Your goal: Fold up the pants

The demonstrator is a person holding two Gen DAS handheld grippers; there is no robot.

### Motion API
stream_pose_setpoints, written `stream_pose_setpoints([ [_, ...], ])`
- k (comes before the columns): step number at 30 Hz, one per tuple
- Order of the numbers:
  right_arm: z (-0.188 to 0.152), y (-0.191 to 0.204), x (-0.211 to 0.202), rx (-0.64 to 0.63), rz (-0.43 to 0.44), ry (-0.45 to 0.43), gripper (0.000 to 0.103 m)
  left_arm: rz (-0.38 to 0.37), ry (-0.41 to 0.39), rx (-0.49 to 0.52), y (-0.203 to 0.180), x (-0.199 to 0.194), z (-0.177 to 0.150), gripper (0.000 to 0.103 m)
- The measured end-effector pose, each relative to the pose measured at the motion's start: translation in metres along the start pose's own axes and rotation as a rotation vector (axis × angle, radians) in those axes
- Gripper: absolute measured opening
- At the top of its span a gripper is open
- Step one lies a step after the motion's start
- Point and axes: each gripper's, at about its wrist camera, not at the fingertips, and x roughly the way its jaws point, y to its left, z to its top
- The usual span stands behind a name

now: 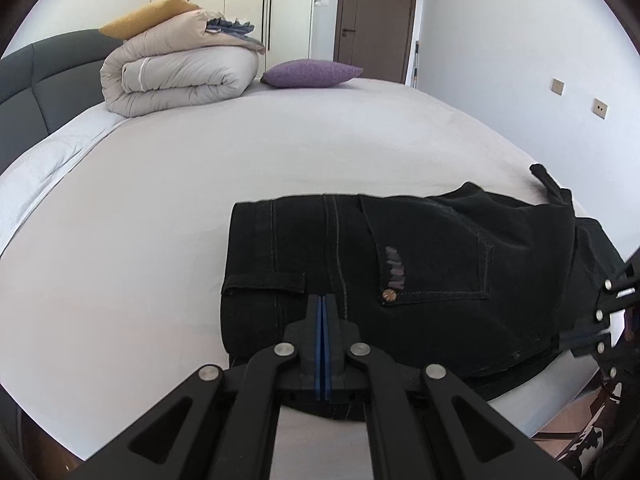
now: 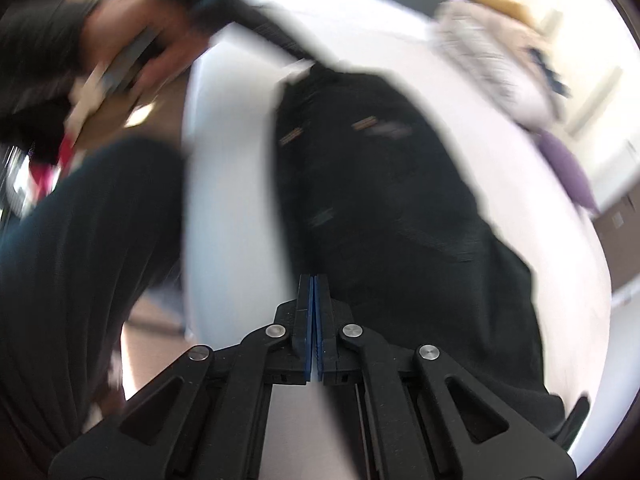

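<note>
Left claw (image 1: 324,298): blue pads pressed together w/ nothing between them, tips over the near part of the pants (image 1: 400,280). Right claw (image 2: 313,278): also pressed together, nothing pinched, tips at the near edge of the same pants, seen lengthwise in the right wrist view. Pants are black denim, folded into a compact stack near the bed's near edge; back pocket w/ stitching and a copper rivet (image 1: 387,295) faces up, and a belt loop sits near the left side. Part of the right claw's linkage shows at the far right of the left view, at the pants' right end. Bed (image 1: 200,168) has a pale, smooth cover. At its far end: rolled beige duvet (image 1: 176,80) w/ a mustard piece on top, purple cushion (image 1: 312,74) just beside it, grey padded headboard (image 1: 44,80) to the left. Behind: white wardrobe doors (image 1: 240,0), brown door (image 1: 376,16), wall sockets on the right. Right wrist view is badly motion-blurred: a hand (image 2: 132,36) holding the other claw's grip shows top left, a dark trouser leg lower left; small details there can't be made out. Pants' right end is cut off by the lens edge.
</note>
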Motion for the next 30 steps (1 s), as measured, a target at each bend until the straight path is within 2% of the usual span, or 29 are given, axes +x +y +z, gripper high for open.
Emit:
stream_pose_setpoints([
  [1, 0.003, -0.011, -0.008, 0.039, -0.025, -0.046, 0.001, -0.013, -0.016, 0.018, -0.005, -0.004, 0.002, 0.004],
  [3, 0.005, -0.019, -0.014, 0.051, -0.081, -0.077, 0.005, -0.010, -0.032, 0.051, -0.012, -0.007, 0.005, 0.029],
  [4, 0.006, -0.021, -0.013, 0.044, -0.092, -0.064, 0.007, -0.002, -0.041, 0.063, -0.015, -0.007, 0.005, 0.049],
  [5, 0.006, -0.021, -0.011, 0.040, -0.086, -0.052, 0.015, 0.003, -0.055, 0.069, -0.017, -0.009, 0.005, 0.058],
  [7, 0.006, -0.015, -0.005, 0.027, -0.071, -0.027, 0.033, -0.004, -0.074, 0.082, -0.019, -0.011, 0.001, 0.062],
  [8, 0.005, -0.012, -0.005, 0.024, -0.058, -0.034, 0.054, -0.008, -0.073, 0.089, -0.020, -0.011, -0.001, 0.066],
  [9, 0.006, -0.007, -0.008, 0.028, -0.039, -0.068, 0.063, -0.001, -0.072, 0.103, -0.021, -0.011, -0.003, 0.068],
  [12, 0.009, 0.003, -0.006, 0.020, -0.084, -0.121, 0.063, 0.038, -0.060, 0.185, -0.027, -0.010, -0.010, 0.070],
  [14, 0.012, 0.004, 0.000, 0.018, -0.115, -0.107, 0.063, 0.071, -0.065, 0.269, -0.033, -0.010, -0.013, 0.070],
  [16, 0.015, 0.006, 0.008, 0.015, -0.138, -0.075, 0.053, 0.085, -0.069, 0.385, -0.042, -0.011, -0.016, 0.070],
  [17, 0.016, 0.007, 0.012, -0.002, -0.144, -0.057, 0.040, 0.095, -0.068, 0.450, -0.048, -0.010, -0.019, 0.070],
  [18, 0.016, 0.008, 0.015, -0.023, -0.160, -0.042, 0.032, 0.107, -0.063, 0.518, -0.054, -0.008, -0.022, 0.070],
  [20, 0.014, 0.013, 0.021, -0.069, -0.187, -0.013, 0.032, 0.145, -0.046, 0.653, -0.065, -0.001, -0.030, 0.071],
  [22, 0.013, 0.015, 0.029, -0.098, -0.197, 0.011, 0.032, 0.168, -0.030, 0.737, -0.070, 0.006, -0.037, 0.071],
  [28, 0.018, 0.032, 0.053, -0.196, -0.212, 0.051, 0.032, 0.169, -0.040, 0.785, -0.074, 0.005, -0.045, 0.072],
  [30, 0.019, 0.032, 0.056, -0.202, -0.233, 0.047, 0.032, 0.190, -0.038, 0.824, -0.077, 0.007, -0.052, 0.077],
])
